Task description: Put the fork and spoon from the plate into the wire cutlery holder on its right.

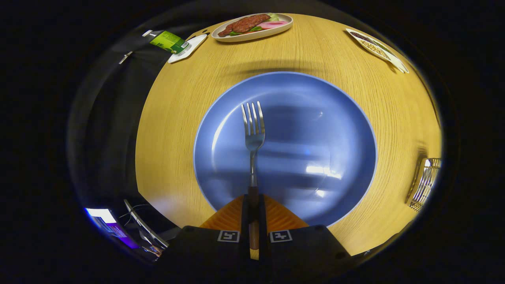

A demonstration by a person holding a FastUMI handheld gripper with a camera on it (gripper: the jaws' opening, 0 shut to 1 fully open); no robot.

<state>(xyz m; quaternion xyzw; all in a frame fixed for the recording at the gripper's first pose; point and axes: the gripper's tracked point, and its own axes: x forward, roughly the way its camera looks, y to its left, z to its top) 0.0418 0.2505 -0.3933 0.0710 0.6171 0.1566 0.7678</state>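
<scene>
A metal fork (253, 134) with a brown wooden handle points away from me over the blue plate (315, 118). My gripper (253, 201) is shut on the fork's handle, both fingers pressing its sides. The tines hang above the plate's middle, and the fork looks lifted off it. The wire cutlery holder (424, 183) stands on the wooden table to the right of the plate, well off to the side of my fingers. No spoon lies on the plate.
Beyond the plate sits an oval dish of sliced meat and vegetables (252, 25). A green carton on a white coaster (173, 42) is at the far left, a patterned tray (376, 47) at the far right. The round table's edge (144, 130) curves down on the left.
</scene>
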